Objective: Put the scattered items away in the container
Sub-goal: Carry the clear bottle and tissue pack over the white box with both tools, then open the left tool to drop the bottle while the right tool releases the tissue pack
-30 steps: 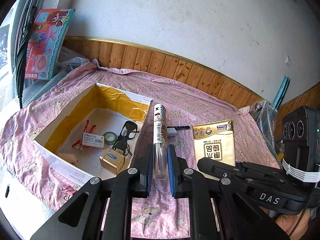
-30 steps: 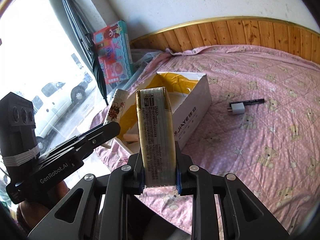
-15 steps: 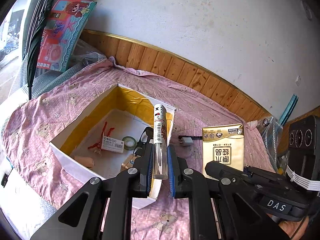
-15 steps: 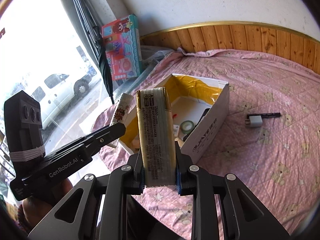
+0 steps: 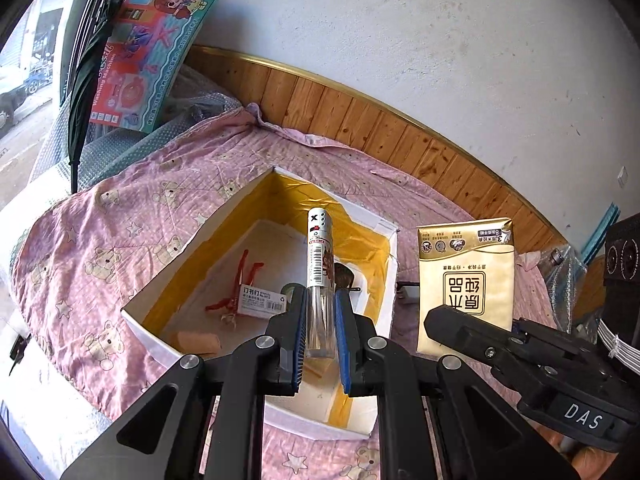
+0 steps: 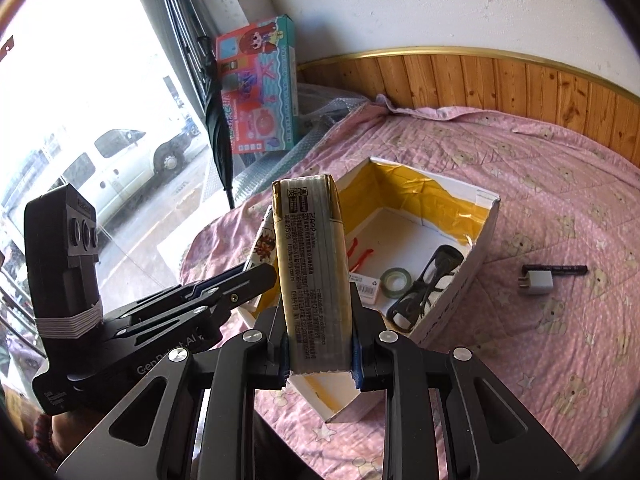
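Observation:
My left gripper is shut on a clear tube with a printed label and white cap, held above the open white box with yellow lining. My right gripper is shut on a gold tissue pack, also over the box; that pack shows at the right of the left wrist view. Inside the box lie a staples box, a red clip, a green tape roll and black glasses. A white charger plug and a black pen lie on the pink quilt.
The pink bear-print quilt covers the surface, bounded by a wooden rail and white wall. A toy box and a folded dark umbrella lean at the window side. Bubble wrap lies beneath them.
Both grippers have moved toward and over the box with their loads still held; the box now sits directly under the tube and the tissue pack.

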